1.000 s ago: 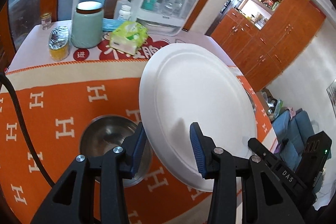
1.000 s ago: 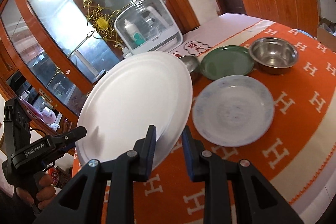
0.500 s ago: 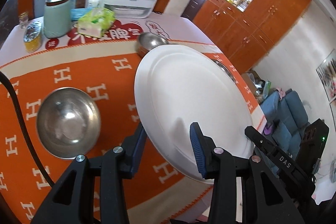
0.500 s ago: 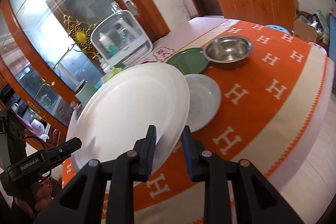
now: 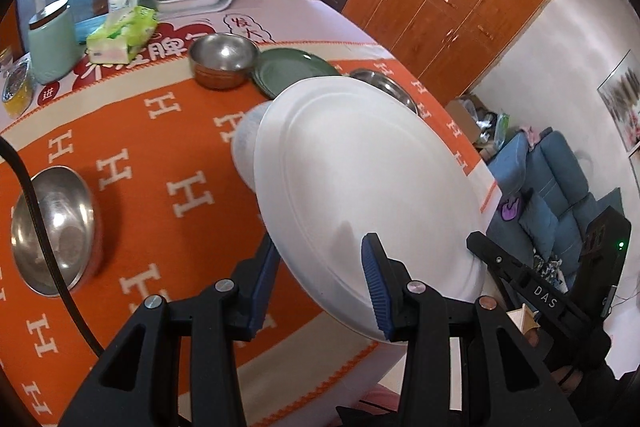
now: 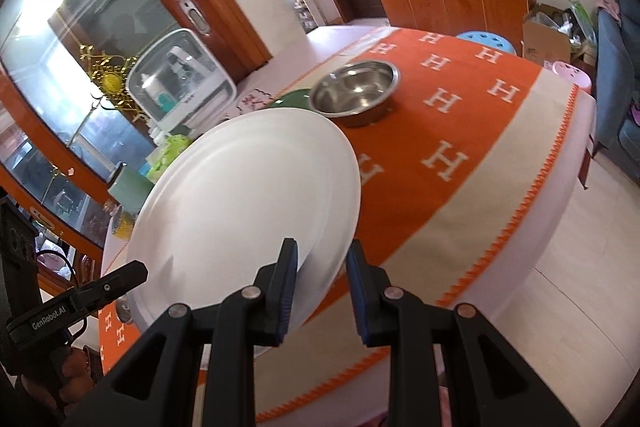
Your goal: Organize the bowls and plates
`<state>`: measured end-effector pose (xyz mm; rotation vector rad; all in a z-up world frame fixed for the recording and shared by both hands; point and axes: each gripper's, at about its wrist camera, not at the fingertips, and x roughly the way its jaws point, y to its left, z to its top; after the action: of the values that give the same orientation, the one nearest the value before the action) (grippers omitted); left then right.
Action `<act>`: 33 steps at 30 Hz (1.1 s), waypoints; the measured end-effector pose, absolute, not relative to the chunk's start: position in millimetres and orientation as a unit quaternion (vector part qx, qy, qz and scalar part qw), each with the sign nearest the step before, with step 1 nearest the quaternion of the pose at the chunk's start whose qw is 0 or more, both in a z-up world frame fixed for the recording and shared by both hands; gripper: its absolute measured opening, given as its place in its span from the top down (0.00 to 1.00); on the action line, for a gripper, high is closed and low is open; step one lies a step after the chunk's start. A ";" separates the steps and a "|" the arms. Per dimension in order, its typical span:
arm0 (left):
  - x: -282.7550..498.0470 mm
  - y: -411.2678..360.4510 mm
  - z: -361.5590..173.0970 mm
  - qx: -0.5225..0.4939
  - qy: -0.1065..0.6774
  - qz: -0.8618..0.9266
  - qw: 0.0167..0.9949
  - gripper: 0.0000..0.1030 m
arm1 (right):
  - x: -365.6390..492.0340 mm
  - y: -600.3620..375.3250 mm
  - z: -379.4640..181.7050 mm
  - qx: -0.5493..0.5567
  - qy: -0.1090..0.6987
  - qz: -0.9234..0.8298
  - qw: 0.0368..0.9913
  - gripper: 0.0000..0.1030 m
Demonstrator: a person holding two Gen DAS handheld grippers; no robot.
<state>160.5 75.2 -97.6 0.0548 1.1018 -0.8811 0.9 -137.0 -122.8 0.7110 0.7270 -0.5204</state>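
2 claws, left [image 5: 320, 287] and right [image 6: 320, 287], pinched our white plate [image 5: 368, 183]; beyond them, it risked slipping onto the steel bowl [image 6: 354, 93].

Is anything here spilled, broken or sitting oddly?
Nothing spilled or broken. Only the large white plate stands out: it is tilted in the air over the table's edge, held at opposite rims by both grippers.
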 end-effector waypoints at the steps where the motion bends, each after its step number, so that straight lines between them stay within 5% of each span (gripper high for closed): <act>1: 156.6 68.3 -97.7 0.029 0.507 -0.403 0.761 0.61 | -1.3 -143.2 -123.1 0.336 0.348 -0.245 0.840 0.76; 15: 112.2 -15.1 -129.3 0.033 0.544 -0.384 0.746 0.61 | -33.1 -221.4 -151.7 0.331 0.432 -0.239 0.804 0.76; 33: 69.5 -32.8 -189.3 0.025 0.605 -0.316 0.731 0.61 | -30.8 -253.0 -195.6 0.281 0.541 -0.194 0.768 0.75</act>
<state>69.5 -32.8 -189.3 0.0559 1.3312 -0.6947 -30.8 -253.0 -195.6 0.6109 1.1748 -0.4221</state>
